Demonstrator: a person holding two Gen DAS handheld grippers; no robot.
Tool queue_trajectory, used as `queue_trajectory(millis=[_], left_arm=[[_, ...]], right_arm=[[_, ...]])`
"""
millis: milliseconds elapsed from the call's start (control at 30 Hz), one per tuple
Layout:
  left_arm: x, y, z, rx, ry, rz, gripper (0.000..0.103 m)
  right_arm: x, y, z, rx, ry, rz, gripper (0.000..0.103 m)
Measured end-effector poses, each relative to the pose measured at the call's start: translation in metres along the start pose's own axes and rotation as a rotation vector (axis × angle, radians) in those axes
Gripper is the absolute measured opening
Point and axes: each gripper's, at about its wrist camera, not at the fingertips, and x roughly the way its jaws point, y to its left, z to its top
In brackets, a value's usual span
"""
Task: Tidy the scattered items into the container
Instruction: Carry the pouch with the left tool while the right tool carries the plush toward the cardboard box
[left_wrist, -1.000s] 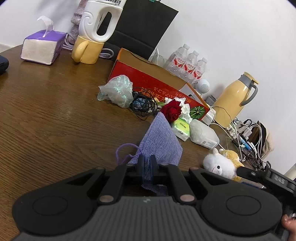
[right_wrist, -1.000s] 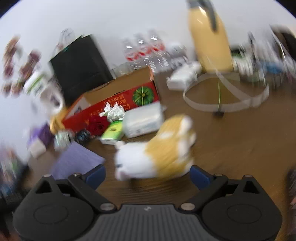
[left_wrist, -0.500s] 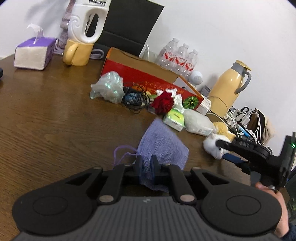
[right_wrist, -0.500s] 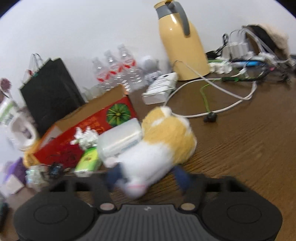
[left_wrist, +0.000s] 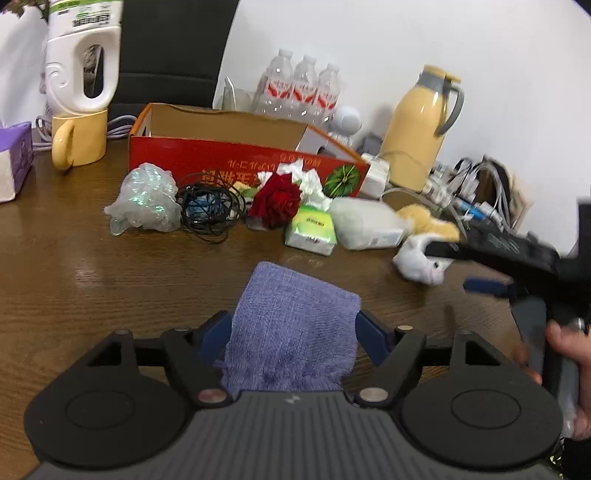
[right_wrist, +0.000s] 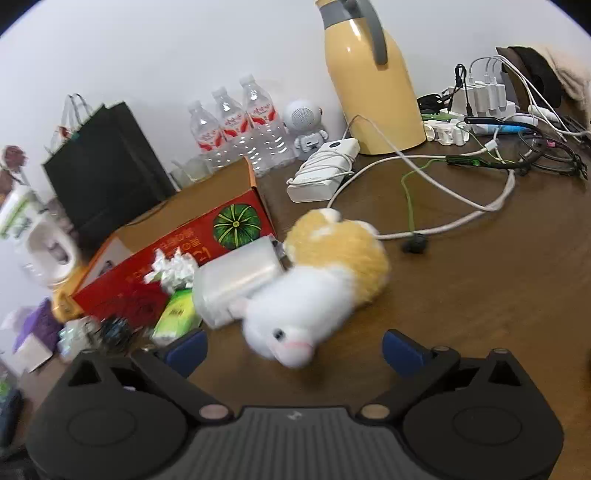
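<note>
This looks like a home or small office: a wooden desk (right_wrist: 480, 295) against a white wall, with a yellow thermos jug (right_wrist: 373, 81), water bottles (right_wrist: 236, 125), charger cables (right_wrist: 443, 173) and a tissue box (left_wrist: 14, 162).

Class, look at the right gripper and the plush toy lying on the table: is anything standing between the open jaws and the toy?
Nothing visible does. The right gripper is open, jaws just widened, with bare table up to the plush toy. A clear plastic packet touches the toy's far side, next to the red box.
</note>
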Motion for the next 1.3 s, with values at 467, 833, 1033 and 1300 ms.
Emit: queue_trajectory(millis=[467,833,1033,1300], left_arm=[[0.009,0.01,-0.003,-0.028,0.027,0.072,0.083],[0.014,-0.004,-0.003,-0.035,0.059,0.057,0.012],[-0.01,-0.025,-0.019,-0.037,0.011,0.088,0.007],[-0.02,-0.021,-0.027,-0.054,0.031,0.081,0.057]], right_arm=[[-0.01,-0.017,-0.014,-0.235,0.036,0.008,0.055],[-0.031,0.0,-0.024,-0.313,0.047,0.106,0.08],[-0.01,0.009,-0.029,-0.362,0.024,-0.042,0.059],[-0.049,-0.012,-0.053,-0.407,0.058,0.082,0.049]])
